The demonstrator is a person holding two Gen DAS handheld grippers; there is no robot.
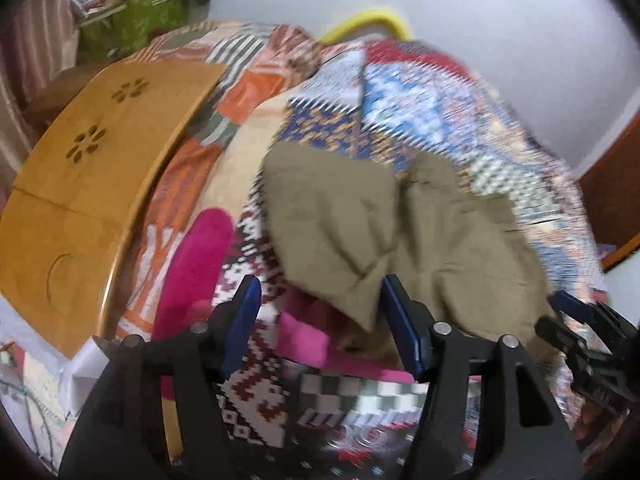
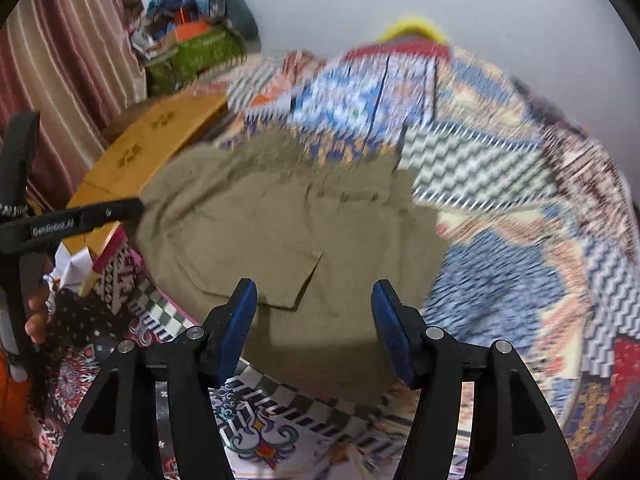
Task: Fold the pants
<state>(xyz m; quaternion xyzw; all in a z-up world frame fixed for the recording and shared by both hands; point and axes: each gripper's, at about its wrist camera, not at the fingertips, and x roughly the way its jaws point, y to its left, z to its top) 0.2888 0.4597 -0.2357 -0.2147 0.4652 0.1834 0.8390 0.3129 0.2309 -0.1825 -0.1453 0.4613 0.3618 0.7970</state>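
Both the left gripper (image 1: 320, 300) and right gripper (image 2: 314, 300) hover, jaws spread and empty, over the khaki pants (image 2: 280, 232) at frame centre; next, a fresh grasp of the near edge.

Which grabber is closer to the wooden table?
Left. The left gripper hovers over the pants' edge, on the side nearest the wooden table. The right gripper is over the pants farther from it.

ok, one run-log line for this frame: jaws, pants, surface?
left gripper: jaws open, empty | right gripper: jaws open, empty | khaki pants: lying rumpled on patchwork quilt, not gripped | frames motion-blurred
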